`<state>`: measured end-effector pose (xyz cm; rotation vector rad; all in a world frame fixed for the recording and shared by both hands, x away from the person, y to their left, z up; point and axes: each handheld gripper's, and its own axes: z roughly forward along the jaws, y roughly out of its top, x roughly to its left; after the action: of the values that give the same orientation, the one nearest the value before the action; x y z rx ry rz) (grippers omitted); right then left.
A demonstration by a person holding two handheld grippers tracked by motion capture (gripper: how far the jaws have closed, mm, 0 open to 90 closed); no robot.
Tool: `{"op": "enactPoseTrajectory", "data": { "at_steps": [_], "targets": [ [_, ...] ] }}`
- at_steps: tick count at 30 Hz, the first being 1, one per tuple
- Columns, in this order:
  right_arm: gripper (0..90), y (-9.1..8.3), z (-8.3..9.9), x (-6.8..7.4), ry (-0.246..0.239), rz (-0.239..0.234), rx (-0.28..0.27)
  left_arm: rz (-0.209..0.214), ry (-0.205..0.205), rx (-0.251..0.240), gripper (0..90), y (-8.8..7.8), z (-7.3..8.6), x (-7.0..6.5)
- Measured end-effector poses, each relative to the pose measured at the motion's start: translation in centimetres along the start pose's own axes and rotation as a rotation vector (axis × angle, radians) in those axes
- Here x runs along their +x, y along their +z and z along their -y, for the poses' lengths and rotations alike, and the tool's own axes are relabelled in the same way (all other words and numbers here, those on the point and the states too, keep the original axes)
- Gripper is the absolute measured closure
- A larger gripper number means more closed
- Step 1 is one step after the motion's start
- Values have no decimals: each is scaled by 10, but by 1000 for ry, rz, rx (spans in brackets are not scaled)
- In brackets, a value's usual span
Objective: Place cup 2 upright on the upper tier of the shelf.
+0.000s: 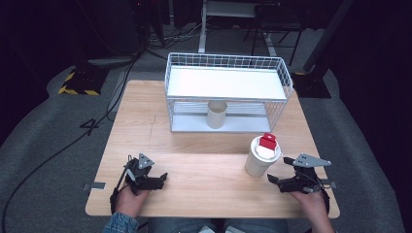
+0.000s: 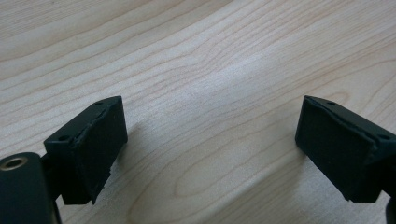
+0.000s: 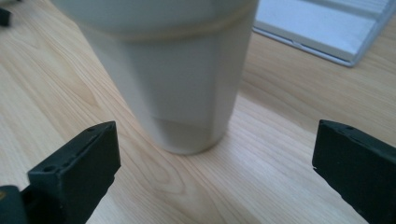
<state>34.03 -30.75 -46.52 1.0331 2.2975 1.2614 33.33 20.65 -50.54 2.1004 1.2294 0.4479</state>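
Matt wood-grain table (image 1: pixel 204 174); smooth, perhaps plastic cup (image 1: pixel 260 158); white wire rack (image 1: pixel 226 92).

Lab or studio; dark surround, floor cables (image 1: pixel 73 141), hazard-taped stand base (image 1: pixel 77 82)

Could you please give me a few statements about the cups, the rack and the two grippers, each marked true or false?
1. The lidded cup stands upright on the table. True.
2. The right gripper is clamped on that cup. False: its jaws stand open, short of it.
3. A plain cup stands on the wire rack's lower shelf. True.
4. The left gripper holds a spoon. False: it is open over bare wood.
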Motion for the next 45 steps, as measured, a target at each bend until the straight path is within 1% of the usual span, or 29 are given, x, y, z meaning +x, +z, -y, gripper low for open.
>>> {"op": "enactPoseTrajectory", "data": {
  "at_steps": [2, 3, 5, 6, 7, 9, 12, 16, 17, 22, 23, 25, 28, 31, 33, 34, 38, 39, 45],
  "targets": [
    [10, 0, -1, 1, -1, -7, -10, 0, 1, 0, 97, 0, 0, 0],
    [7, 1, -3, 3, -12, -11, -25, 0, 0, 0, 97, 0, 0, 0],
    [7, 1, -5, 3, -17, -13, -32, 0, 1, 0, 97, 0, 0, 0],
    [6, 3, -7, 5, -23, -26, -49, -1, -5, -1, 97, 0, 0, -1],
    [6, 4, -8, 6, -28, -28, -55, -1, -5, -1, 97, 0, 0, -1],
    [4, 6, -9, 7, -33, -32, -58, -2, 1, -1, 97, 0, 0, 0],
    [3, 14, -13, 9, -43, -42, -63, -3, 1, 0, 97, 0, 0, 0],
    [3, 19, -16, 10, -52, -39, -76, -3, 1, 1, 97, 0, 0, 0],
    [3, 23, -18, 10, -54, -37, -85, -3, 1, 1, 98, 0, 0, 0],
    [3, 31, -22, 12, -61, -35, -101, -4, -4, -1, 98, 0, 0, 0],
    [3, 34, -23, 13, -79, -29, -100, -4, -5, 0, 98, 0, 0, 0],
    [4, 37, -23, 14, -85, -20, -104, -6, -7, 0, 98, 0, 0, -1],
    [8, 39, -22, 14, -75, -12, -133, -8, -9, 0, 98, 0, 0, -1],
    [16, 41, -20, 14, -62, -24, -140, -10, -10, 1, 98, 0, 0, -1],
    [46, 43, -19, 14, -50, -39, -140, -10, -11, 1, 98, 0, 0, -1],
    [88, 44, -18, 15, -54, -39, -152, -10, -11, 1, 98, 0, 0, -1],
    [129, 42, -17, 15, -59, -17, -156, -12, -14, 1, 98, 0, 0, -1],
    [130, 42, -16, 14, -54, -25, -164, -12, -15, 1, 98, 0, 0, -1],
    [130, 43, -16, 14, -56, -23, -166, -12, -15, 1, 98, 0, 0, -1]
  ]
}}
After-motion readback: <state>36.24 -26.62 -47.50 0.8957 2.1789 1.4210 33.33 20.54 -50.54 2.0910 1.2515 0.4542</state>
